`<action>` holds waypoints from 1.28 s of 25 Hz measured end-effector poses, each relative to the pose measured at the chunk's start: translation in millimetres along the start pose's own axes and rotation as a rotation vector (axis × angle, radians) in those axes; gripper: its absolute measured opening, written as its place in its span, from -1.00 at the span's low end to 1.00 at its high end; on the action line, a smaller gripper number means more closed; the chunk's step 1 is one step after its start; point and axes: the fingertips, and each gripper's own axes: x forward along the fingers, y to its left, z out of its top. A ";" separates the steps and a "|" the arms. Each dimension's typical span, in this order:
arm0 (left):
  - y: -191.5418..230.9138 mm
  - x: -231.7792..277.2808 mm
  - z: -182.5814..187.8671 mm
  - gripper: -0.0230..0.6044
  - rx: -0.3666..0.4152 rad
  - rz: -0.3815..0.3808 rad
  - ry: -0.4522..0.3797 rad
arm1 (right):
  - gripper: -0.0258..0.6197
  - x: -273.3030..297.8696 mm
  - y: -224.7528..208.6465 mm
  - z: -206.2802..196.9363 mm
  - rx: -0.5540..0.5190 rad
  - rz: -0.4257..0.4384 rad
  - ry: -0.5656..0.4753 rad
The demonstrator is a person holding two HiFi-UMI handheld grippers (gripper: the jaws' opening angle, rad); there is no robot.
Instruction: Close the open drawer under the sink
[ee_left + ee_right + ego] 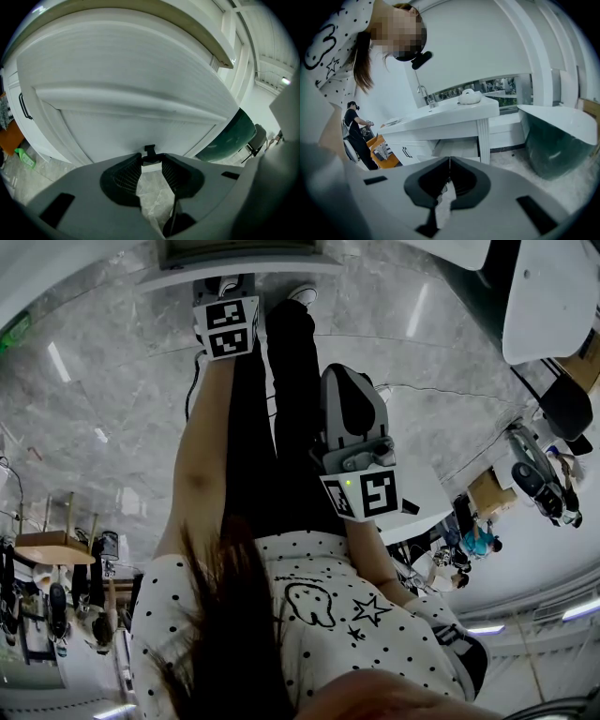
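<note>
White panelled drawer (140, 117) sits just before the grey left gripper (151, 161), jaws slightly parted; the grey right gripper (450, 161) is clenched, empty.

I count two grippers, my left one (150, 158) and my right one (449, 164), each with two fingers (127, 174), four in all. Each carries one of the two marker cubes (227, 326). Under the one desk (454, 115) there is one open drawer (457, 147). On that desk stand one faucet (424, 95) and one rounded white object (469, 96). The cabinet door beside the drawer has two black handles (405, 151). There is one dark green tub (553, 140), one green bottle (24, 158) on the floor, one person in black (355, 131) far behind, and two shoes (302, 293) of mine.
</note>
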 end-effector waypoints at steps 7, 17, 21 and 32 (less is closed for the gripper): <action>-0.1 3.4 2.4 -0.49 -0.003 0.003 -0.004 | -0.88 0.9 -1.5 0.0 0.003 0.000 -0.002; 5.9 14.6 21.9 -0.49 -0.003 0.017 -0.025 | -0.88 -0.4 -2.4 -0.4 0.008 -0.006 -0.003; 8.0 18.3 25.1 -0.49 -0.011 0.013 -0.034 | -0.88 1.3 -3.0 -1.1 0.010 -0.011 0.000; 14.0 30.3 42.4 -0.49 -0.023 0.014 -0.052 | -0.88 4.3 -5.6 -0.3 0.013 -0.016 0.006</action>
